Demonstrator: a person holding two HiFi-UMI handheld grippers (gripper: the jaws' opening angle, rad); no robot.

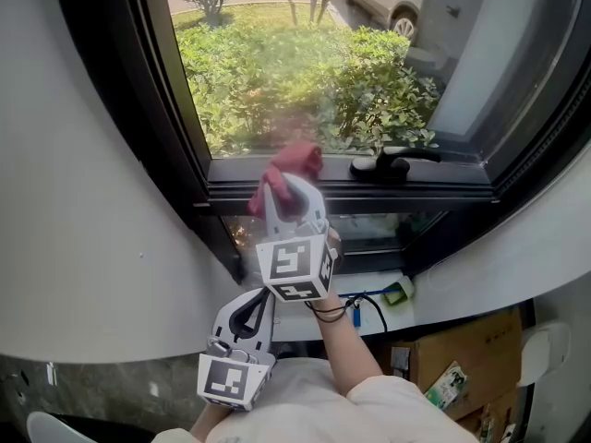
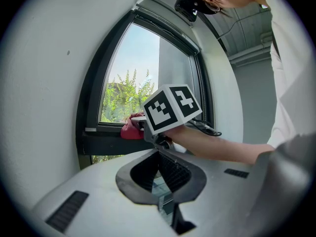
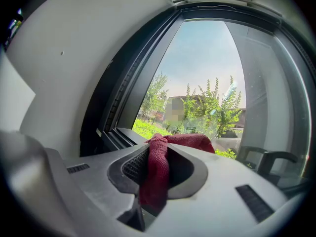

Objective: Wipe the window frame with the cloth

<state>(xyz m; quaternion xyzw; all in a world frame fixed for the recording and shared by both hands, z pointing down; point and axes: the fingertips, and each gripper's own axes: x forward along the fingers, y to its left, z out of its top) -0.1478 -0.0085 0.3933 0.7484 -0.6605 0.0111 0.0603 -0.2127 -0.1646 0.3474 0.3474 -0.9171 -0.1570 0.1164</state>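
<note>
A red cloth rests on the bottom rail of the dark window frame, near its left corner. My right gripper is shut on the cloth, which bunches out past its tips. In the right gripper view the cloth hangs between the pads, with the frame just beyond. My left gripper stays low and close to the person's body, apart from the window. It is shut with nothing in it. In the left gripper view it looks at the cloth on the frame.
A black window handle lies on the rail right of the cloth. A white wall flanks the frame on the left. On the white sill below lie a black cable and a small green item. A cardboard box stands lower right.
</note>
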